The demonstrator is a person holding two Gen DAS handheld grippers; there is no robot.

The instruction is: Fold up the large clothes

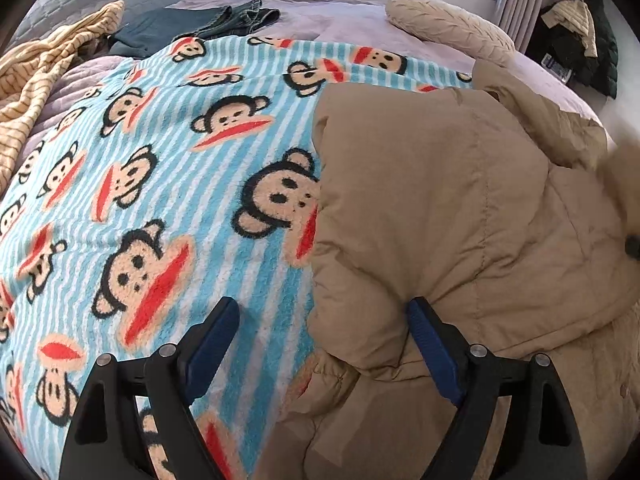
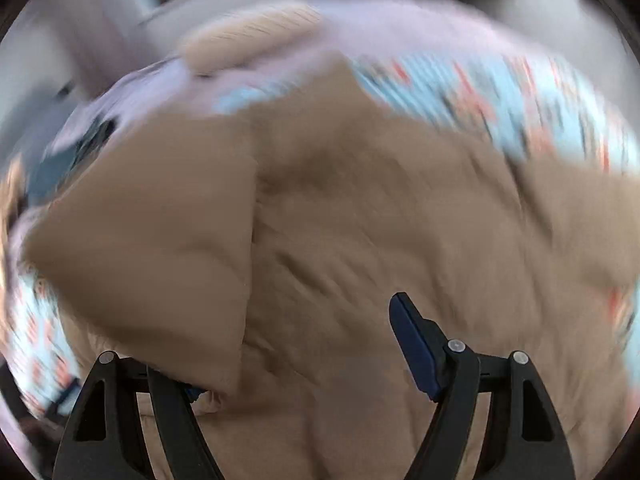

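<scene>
A tan puffer jacket [image 1: 460, 208] lies on the blue striped monkey-print blanket [image 1: 160, 184] on the bed. My left gripper [image 1: 324, 320] is open at the jacket's left edge, its right finger pressed against the fabric and its left finger over the blanket. In the blurred right wrist view the jacket [image 2: 360, 240] fills the frame. My right gripper [image 2: 316, 340] is open above it. A folded flap of the jacket [image 2: 160, 240] covers the left finger.
A yellow striped cloth [image 1: 44, 76] lies at the left. Dark folded jeans [image 1: 208, 24] lie at the far side of the bed. A cream pillow [image 1: 448, 24] sits at the far right. Dark coats [image 1: 580, 40] hang by the curtain.
</scene>
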